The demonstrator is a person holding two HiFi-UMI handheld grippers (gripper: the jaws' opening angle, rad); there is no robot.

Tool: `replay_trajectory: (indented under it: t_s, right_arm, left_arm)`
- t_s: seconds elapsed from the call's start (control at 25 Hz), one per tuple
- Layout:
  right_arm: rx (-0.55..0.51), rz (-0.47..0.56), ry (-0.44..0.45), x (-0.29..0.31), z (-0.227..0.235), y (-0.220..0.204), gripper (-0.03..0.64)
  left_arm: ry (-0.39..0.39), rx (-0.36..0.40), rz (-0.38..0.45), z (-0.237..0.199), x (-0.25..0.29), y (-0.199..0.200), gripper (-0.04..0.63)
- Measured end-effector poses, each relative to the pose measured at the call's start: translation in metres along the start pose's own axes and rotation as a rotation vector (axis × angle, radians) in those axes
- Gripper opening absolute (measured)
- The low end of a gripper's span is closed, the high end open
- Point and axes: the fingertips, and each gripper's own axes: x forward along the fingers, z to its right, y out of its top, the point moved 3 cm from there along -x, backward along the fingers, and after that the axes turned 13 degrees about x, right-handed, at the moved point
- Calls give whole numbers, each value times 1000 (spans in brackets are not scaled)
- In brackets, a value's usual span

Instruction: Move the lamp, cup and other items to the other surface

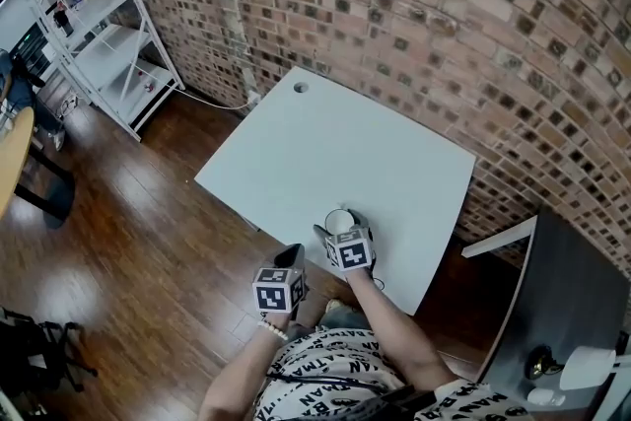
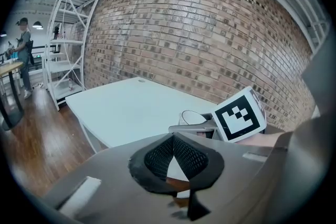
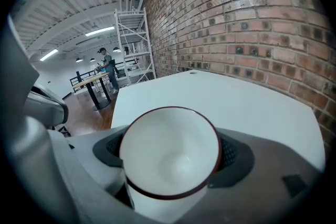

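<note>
A white cup (image 1: 338,221) with a dark red rim stands upright near the front edge of the white table (image 1: 335,133). My right gripper (image 1: 341,224) is around it. In the right gripper view the cup (image 3: 170,160) fills the space between the jaws, and both pads lie against its sides with no gap showing. My left gripper (image 1: 292,257) hangs off the table's front edge, over the wood floor. Its jaws meet at the tips (image 2: 173,136) with nothing between them. The left gripper view also shows the cup (image 2: 191,117). A white lamp (image 1: 588,365) sits on the dark surface (image 1: 567,291) at lower right.
A brass object (image 1: 537,363) and a small white item (image 1: 541,396) lie beside the lamp. A brick wall runs behind the table. A white shelf rack (image 1: 94,25) stands at far left, and a person (image 2: 23,50) is by a round table beyond it.
</note>
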Motion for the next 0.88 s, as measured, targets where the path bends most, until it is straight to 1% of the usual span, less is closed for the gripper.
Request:
replay_trajectory:
  t_s: [0.24, 0.36, 0.52, 0.68, 0.88]
  right_arm:
    - [42, 42, -37, -27, 10, 11, 434]
    - [81, 79, -68, -53, 18, 19, 434]
    - [116, 128, -124, -93, 33, 20, 434]
    - [177, 168, -196, -141, 48, 6, 434]
    - [251, 207, -290, -204, 72, -28, 434]
  left_arm:
    - [-45, 37, 1, 10, -1, 13, 3]
    - [-96, 65, -7, 25, 3, 17, 3]
    - [-169, 104, -5, 53, 5, 20, 3]
    - [-259, 161, -7, 90, 1, 20, 3]
    - [-380, 230, -11, 150, -5, 9, 3]
